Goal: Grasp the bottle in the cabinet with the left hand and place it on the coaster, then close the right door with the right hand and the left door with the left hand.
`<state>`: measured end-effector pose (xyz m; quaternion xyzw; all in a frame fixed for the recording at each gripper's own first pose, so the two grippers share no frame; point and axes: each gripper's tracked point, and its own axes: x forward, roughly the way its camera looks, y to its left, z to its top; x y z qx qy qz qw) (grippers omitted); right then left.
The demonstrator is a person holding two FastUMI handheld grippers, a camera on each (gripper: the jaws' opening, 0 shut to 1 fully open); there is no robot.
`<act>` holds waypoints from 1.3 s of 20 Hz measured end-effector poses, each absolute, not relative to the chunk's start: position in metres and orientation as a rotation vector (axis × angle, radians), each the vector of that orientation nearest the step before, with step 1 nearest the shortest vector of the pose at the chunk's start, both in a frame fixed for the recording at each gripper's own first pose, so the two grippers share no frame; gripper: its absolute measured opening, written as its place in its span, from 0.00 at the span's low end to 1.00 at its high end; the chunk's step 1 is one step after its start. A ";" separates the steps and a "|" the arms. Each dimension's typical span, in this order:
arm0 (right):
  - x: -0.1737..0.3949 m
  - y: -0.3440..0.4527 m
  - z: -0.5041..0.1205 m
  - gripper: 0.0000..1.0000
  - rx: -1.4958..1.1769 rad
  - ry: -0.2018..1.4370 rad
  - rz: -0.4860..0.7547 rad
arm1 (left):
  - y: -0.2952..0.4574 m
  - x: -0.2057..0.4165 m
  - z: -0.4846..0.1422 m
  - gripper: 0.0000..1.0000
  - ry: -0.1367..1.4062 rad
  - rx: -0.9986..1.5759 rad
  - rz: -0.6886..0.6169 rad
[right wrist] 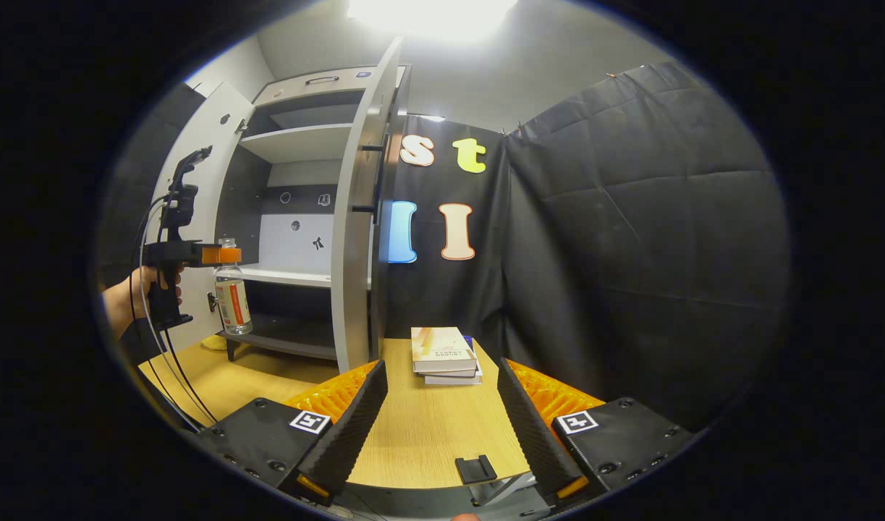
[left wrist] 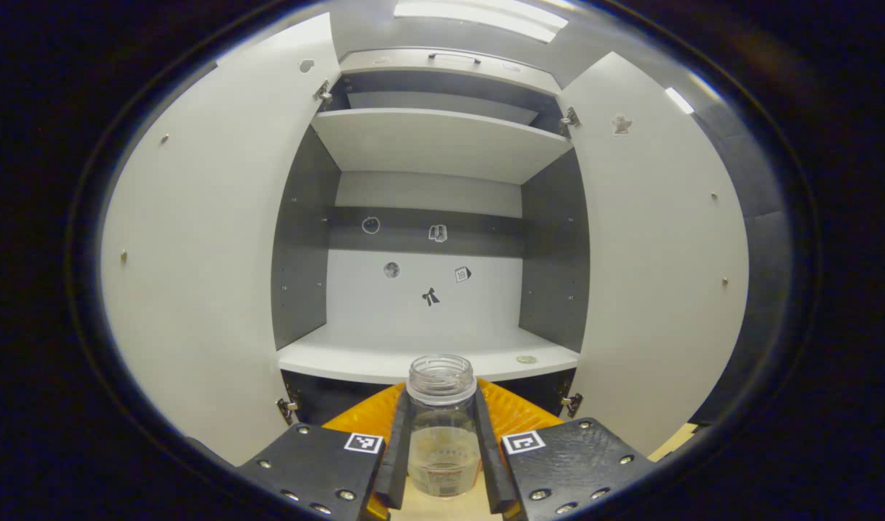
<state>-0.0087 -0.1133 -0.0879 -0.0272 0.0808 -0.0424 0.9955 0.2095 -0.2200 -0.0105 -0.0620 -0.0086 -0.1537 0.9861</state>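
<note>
At far left in the right gripper view, a hand (right wrist: pixel 127 293) holds the left gripper (right wrist: pixel 221 255), clamped on the bottle (right wrist: pixel 232 297) just in front of the open cabinet (right wrist: pixel 297 145), clear of its shelf and above the surface (right wrist: pixel 428 427). The bottle has no cap and some liquid, so tilting it could spill. No coaster is visible, so placement may miss. The right gripper (right wrist: pixel 442 412) hangs wide open, empty, near the books (right wrist: pixel 442 354).
</note>
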 end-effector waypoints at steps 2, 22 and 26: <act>-0.007 -0.110 -0.094 0.99 -0.061 0.164 -0.075 | -0.218 0.203 -0.024 0.44 -0.017 -0.116 -0.313; 0.002 -0.091 -0.115 0.96 -0.043 0.226 -0.033 | -0.235 0.141 -0.185 0.45 0.164 -0.132 -0.341; 0.004 -0.093 -0.118 0.98 -0.045 0.235 -0.035 | -0.235 0.135 -0.209 0.46 0.191 -0.130 -0.329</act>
